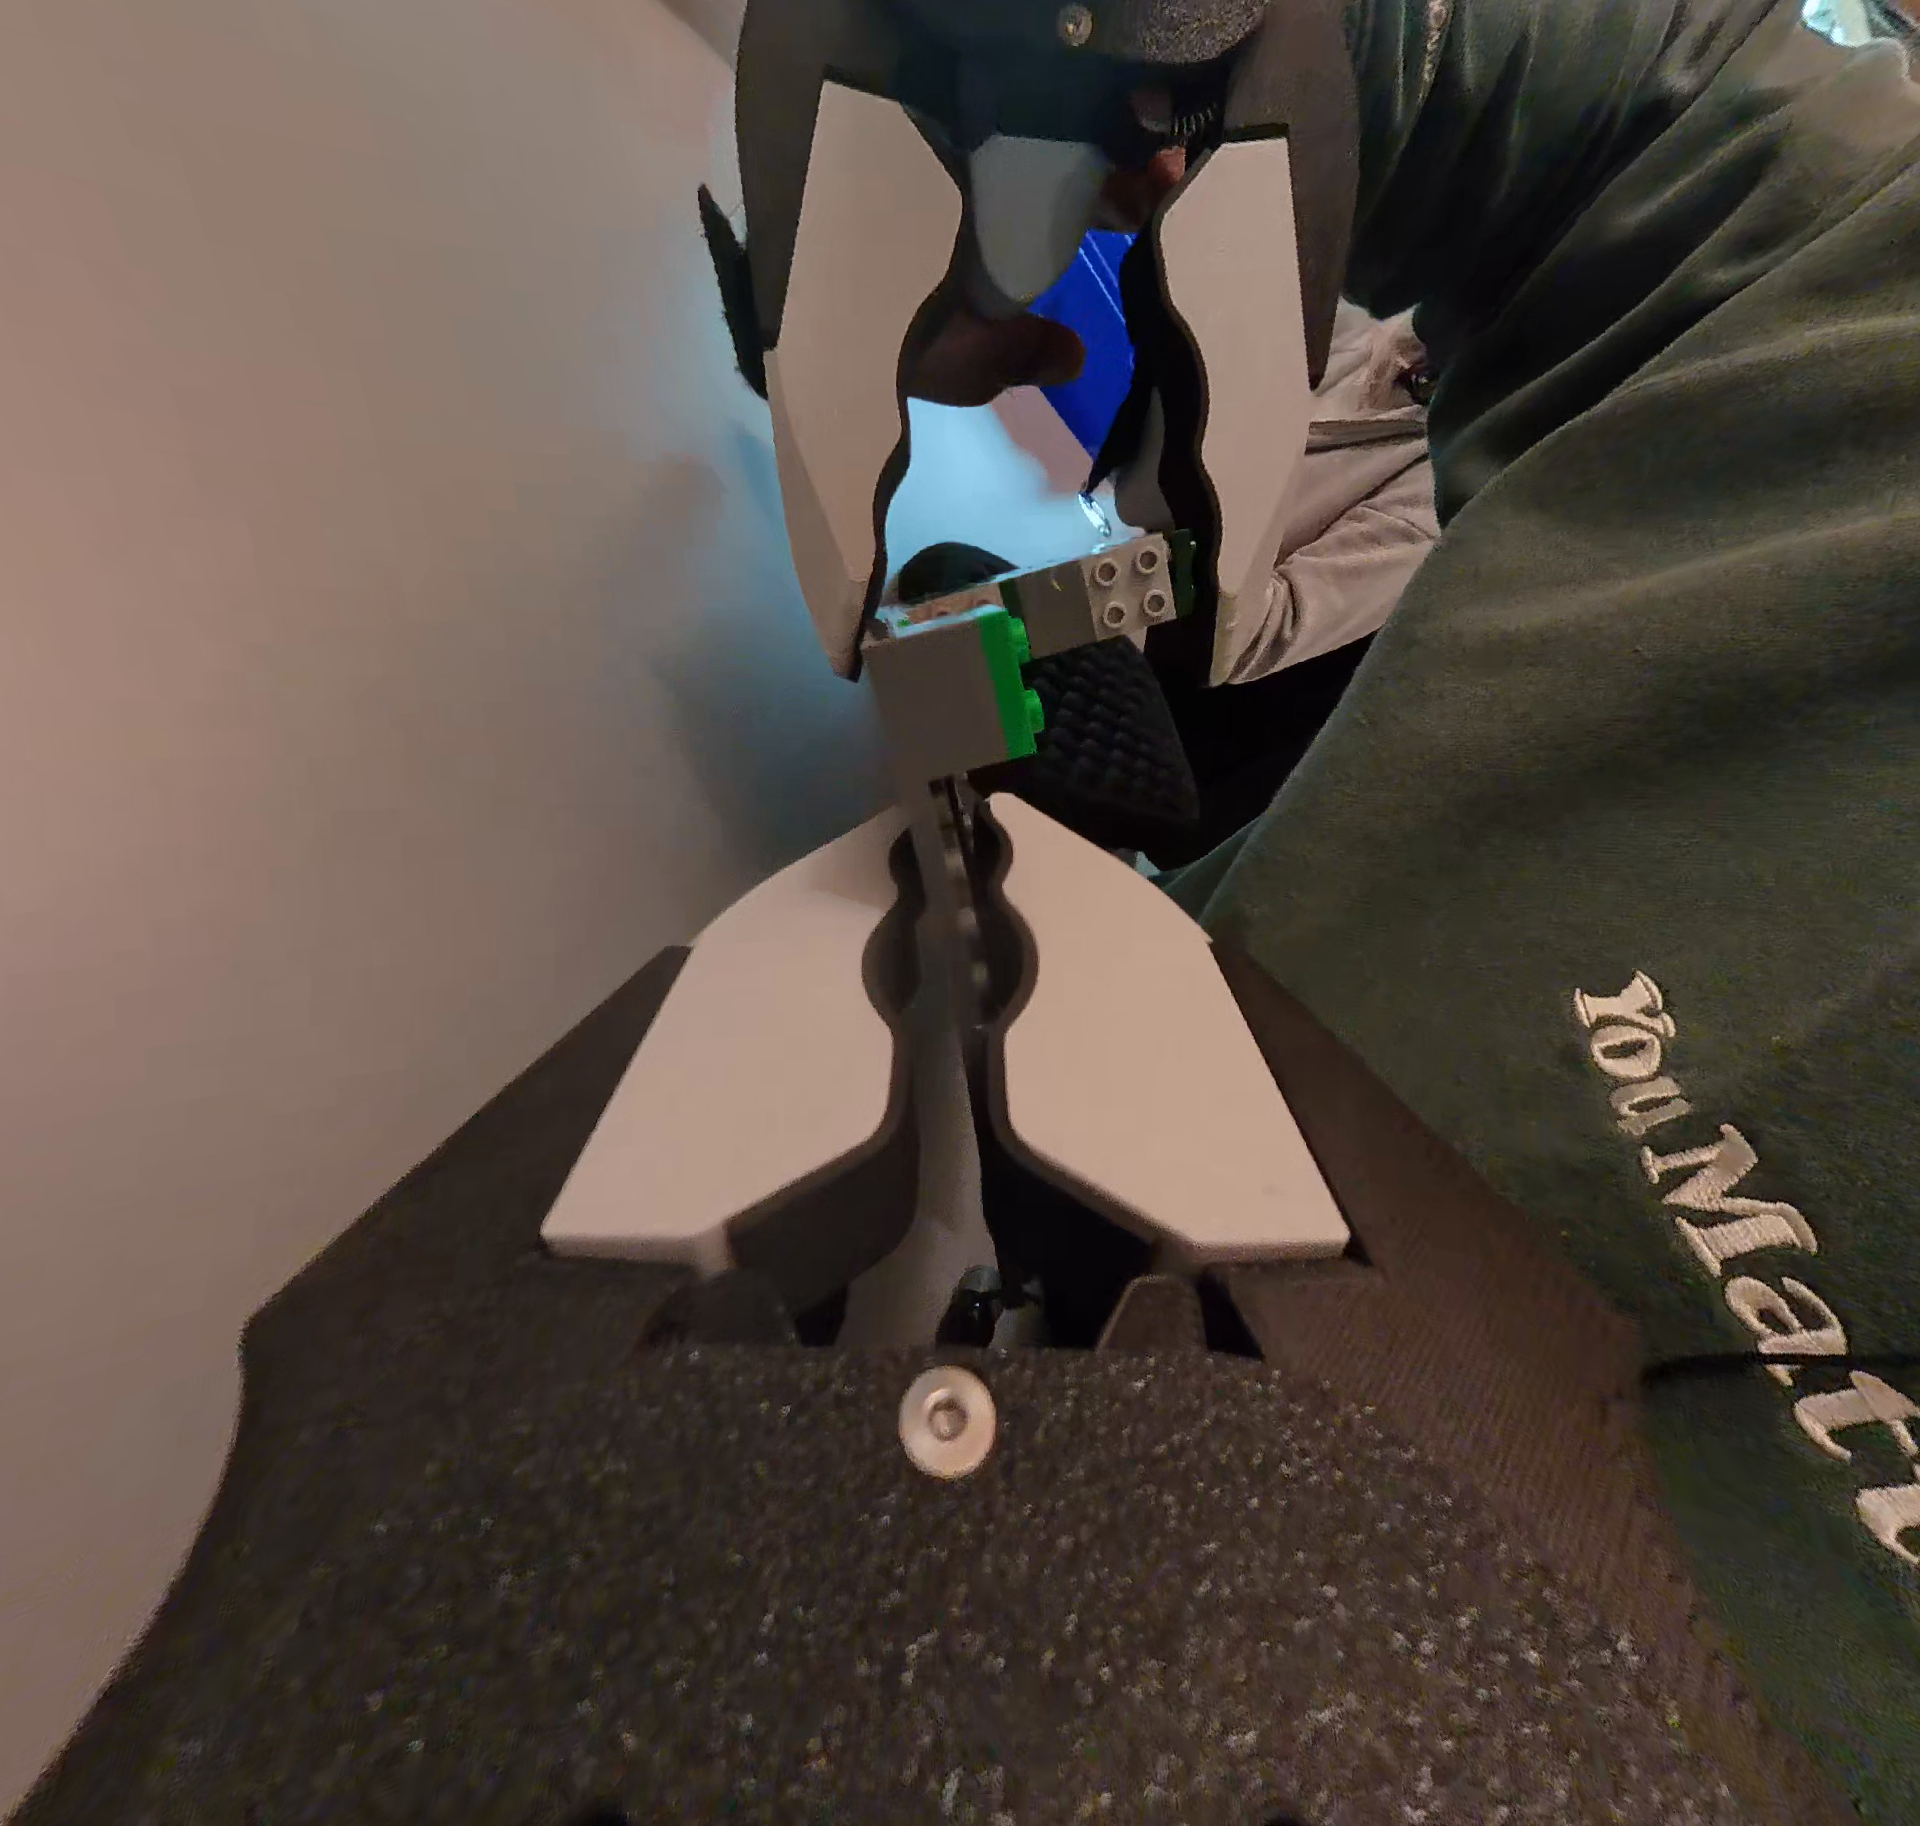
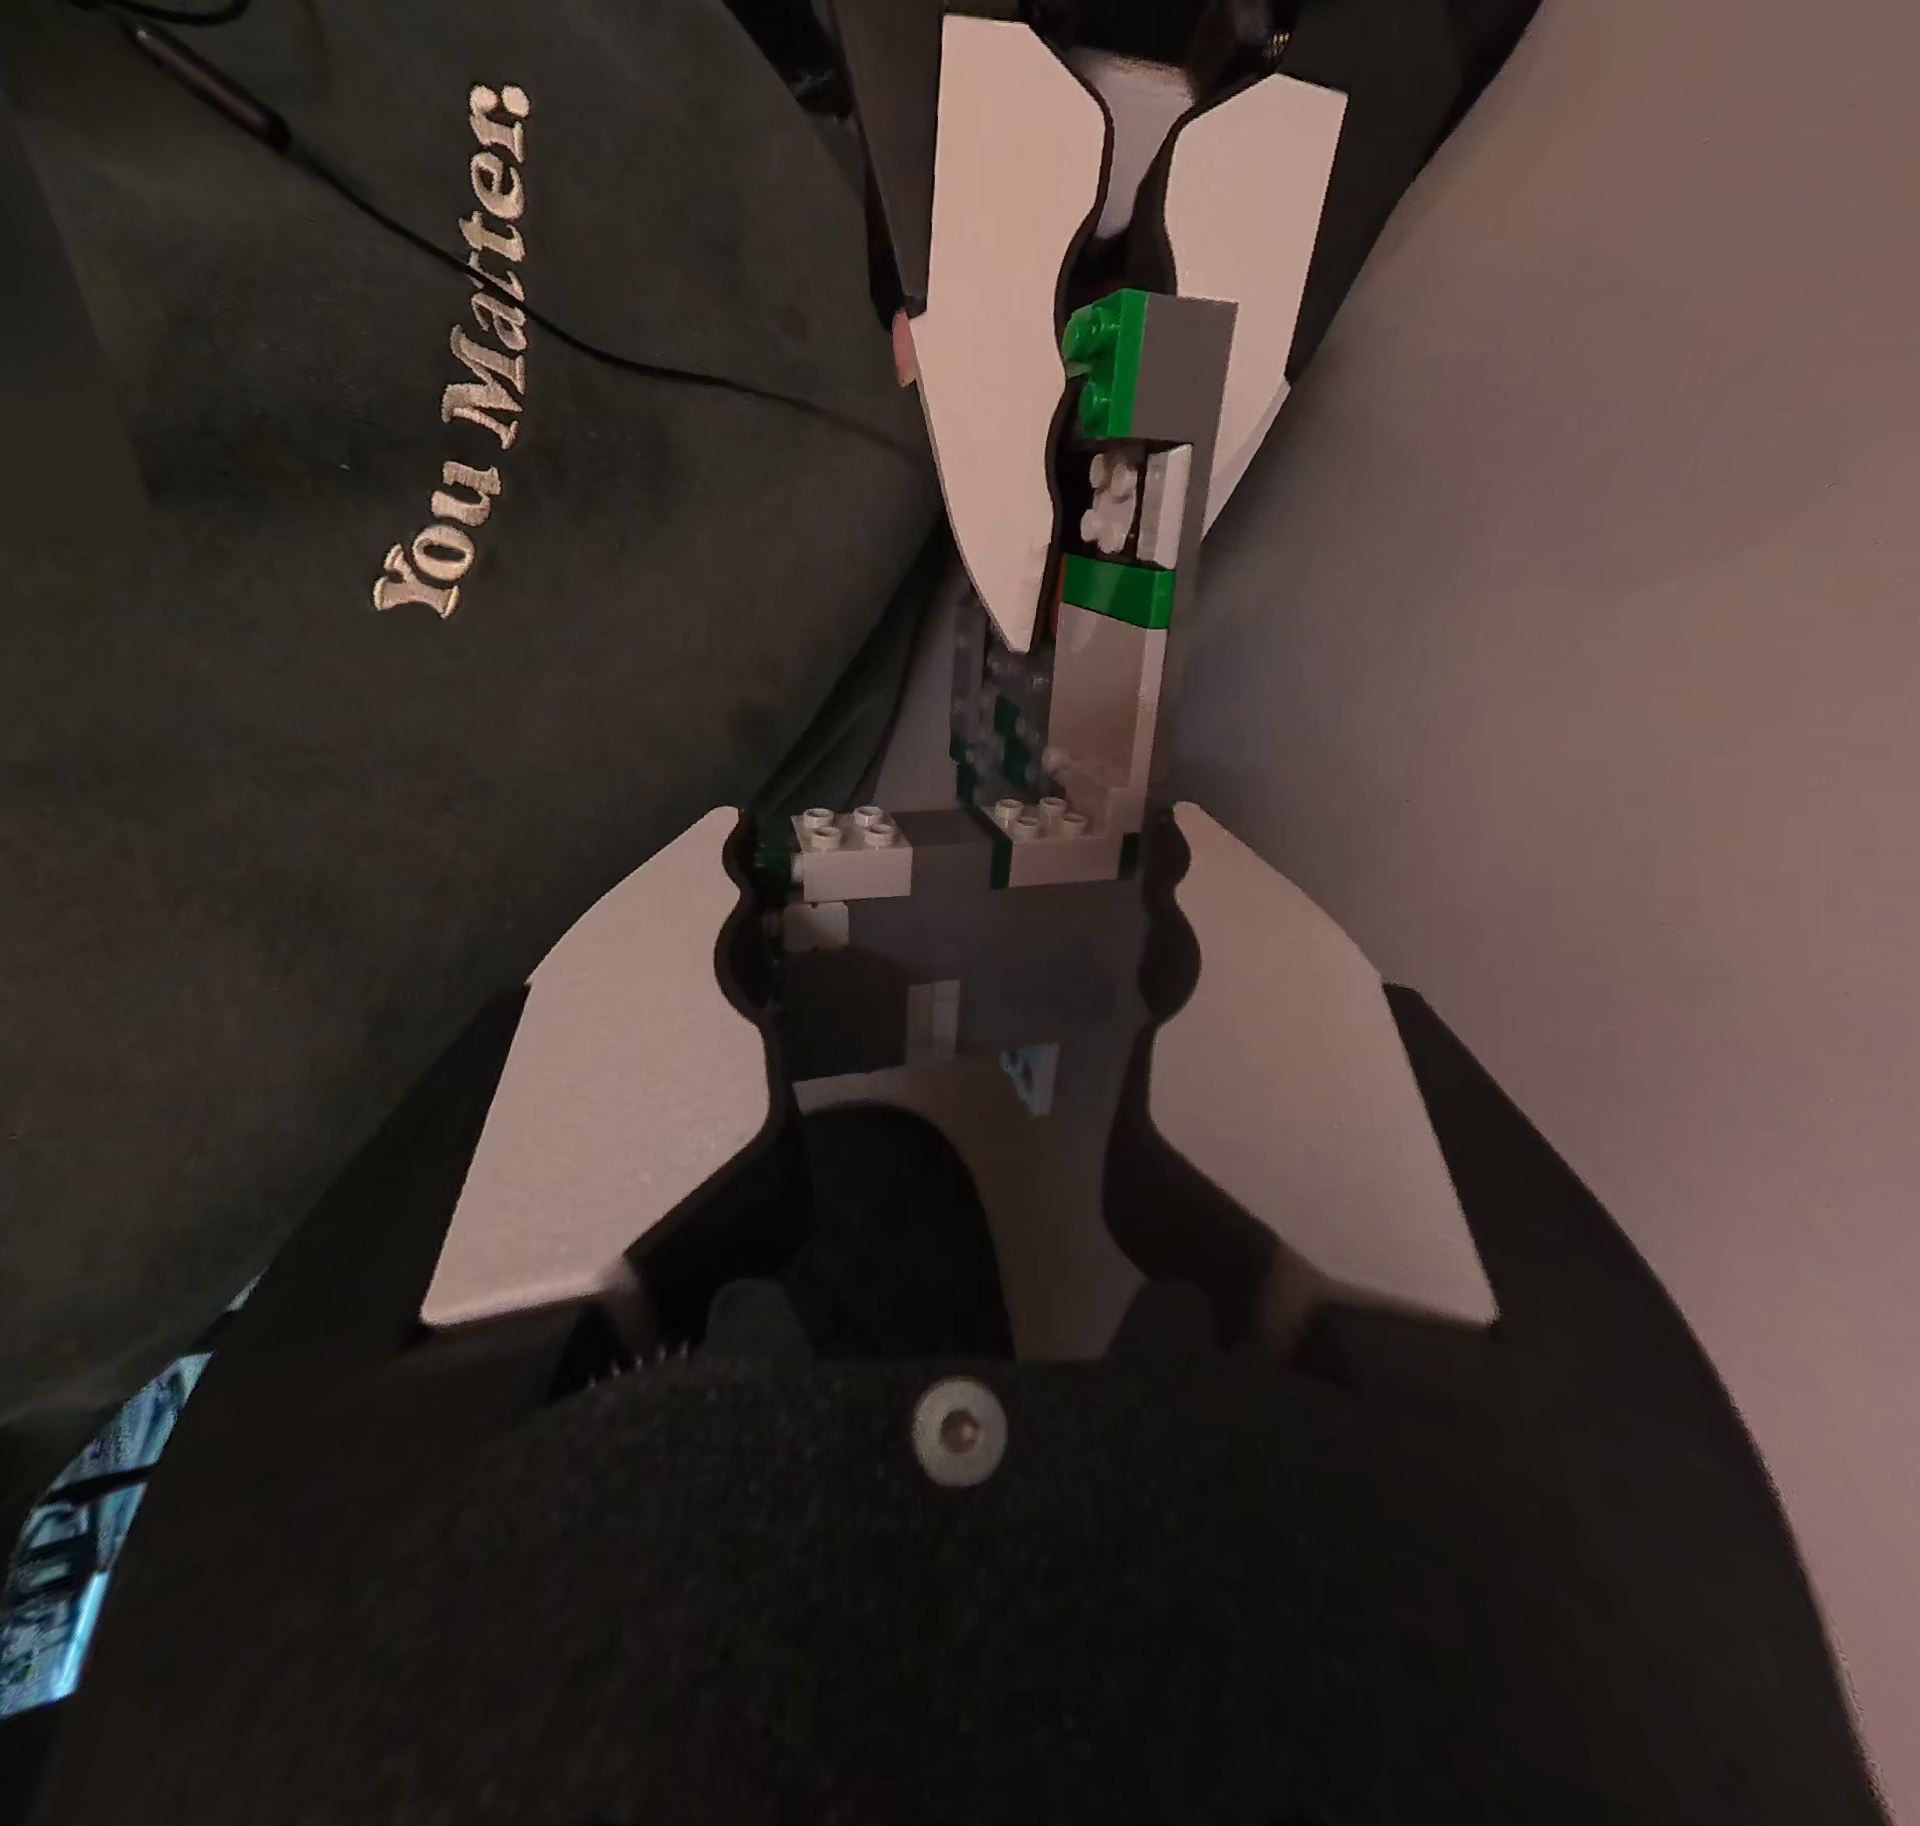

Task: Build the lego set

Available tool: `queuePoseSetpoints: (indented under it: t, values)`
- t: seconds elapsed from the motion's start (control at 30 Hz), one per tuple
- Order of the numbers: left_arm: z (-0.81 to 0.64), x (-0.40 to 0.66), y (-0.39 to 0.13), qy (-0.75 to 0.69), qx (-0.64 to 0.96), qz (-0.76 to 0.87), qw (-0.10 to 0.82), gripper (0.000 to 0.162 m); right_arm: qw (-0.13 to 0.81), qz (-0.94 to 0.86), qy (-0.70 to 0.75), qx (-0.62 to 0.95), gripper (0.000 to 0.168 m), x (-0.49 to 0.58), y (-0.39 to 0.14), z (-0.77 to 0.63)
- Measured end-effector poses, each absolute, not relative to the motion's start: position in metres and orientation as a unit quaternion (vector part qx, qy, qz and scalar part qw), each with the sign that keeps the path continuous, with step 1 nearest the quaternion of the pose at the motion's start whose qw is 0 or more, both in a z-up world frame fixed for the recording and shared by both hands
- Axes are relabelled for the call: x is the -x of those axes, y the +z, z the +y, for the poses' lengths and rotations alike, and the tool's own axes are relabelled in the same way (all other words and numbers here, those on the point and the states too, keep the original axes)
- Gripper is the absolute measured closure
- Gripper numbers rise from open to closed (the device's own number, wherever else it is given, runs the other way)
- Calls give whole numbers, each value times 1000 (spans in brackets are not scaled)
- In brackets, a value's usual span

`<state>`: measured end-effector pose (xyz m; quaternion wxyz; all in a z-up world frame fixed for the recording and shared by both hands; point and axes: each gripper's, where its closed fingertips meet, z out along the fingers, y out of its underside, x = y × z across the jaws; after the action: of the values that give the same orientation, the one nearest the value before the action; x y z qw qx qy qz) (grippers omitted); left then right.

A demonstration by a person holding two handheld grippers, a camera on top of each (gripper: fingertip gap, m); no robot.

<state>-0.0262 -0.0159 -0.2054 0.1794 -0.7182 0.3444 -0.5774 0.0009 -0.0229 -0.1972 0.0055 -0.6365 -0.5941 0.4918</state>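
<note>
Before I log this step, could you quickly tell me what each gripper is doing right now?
Left gripper: closed on the thin end of the lego build.
Right gripper: closed across the wider end of the same build.

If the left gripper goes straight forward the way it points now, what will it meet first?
Probably the right gripper, which faces it just ahead. The left gripper is shut on a thin edge of the lego build, whose far end the right one holds; how deep the gap is stays unclear.

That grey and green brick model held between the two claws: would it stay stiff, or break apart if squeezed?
The lego model is probably stiff, being hard bricks. Its long thin arm likely snaps off under sideways force. The left gripper pinches only a thin edge, so it may pivot.
</note>
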Motion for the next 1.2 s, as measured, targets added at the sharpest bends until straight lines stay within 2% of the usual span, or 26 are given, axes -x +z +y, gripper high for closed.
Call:
queuePoseSetpoints:
  t: [0.23,0.47,0.53,0.7,0.87,0.93,1.2]
  values:
    - [-14,28,-209,-567,718,358,187,154,34,-581,499,642,97,1,-200,-23]
    - [-11,25,-218,-573,733,337,144,156,27,-577,497,647,96,-1,-200,-20]
    - [-11,25,-217,-574,734,335,141,156,29,-576,501,645,90,-1,-199,-19]
    - [-10,22,-217,-573,736,330,141,156,32,-581,500,642,89,-2,-197,-14]
    - [-10,21,-212,-566,733,342,159,156,8,-575,513,638,88,-2,-196,-21]
    - [-8,23,-208,-562,730,349,172,156,3,-575,522,630,94,-1,-193,-25]
    - [-10,30,-199,-529,729,382,206,156,43,-594,503,626,96,5,-192,-32]
